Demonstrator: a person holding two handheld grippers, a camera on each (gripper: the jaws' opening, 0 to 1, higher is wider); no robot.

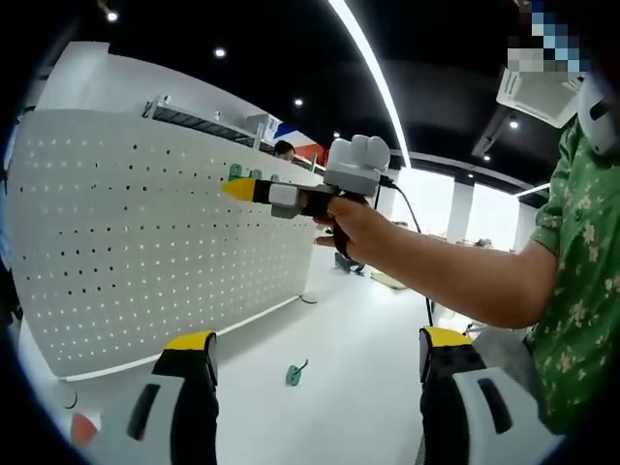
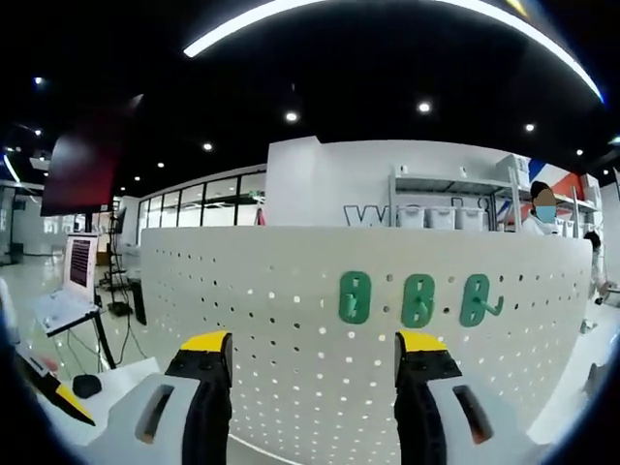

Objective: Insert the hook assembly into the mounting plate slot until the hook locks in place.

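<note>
Left tongs (image 1: 315,363) parted above white surface (image 1: 358,387); green hook (image 1: 295,372) lies there. Right tongs (image 1: 242,189), hand-held (image 1: 354,225), point at pegboard (image 1: 136,242).

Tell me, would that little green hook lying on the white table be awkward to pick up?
Probably light: the green hook looks like a small, thin plastic piece. Its bent shape suggests it would skid or spin rather than roll if nudged on the smooth white table. It likely stays stiff, like the hooks mounted on the pegboard.

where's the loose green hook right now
In the left gripper view, the green hook lies on the white table, between the left tongs, just in front of the pegboard.
</note>
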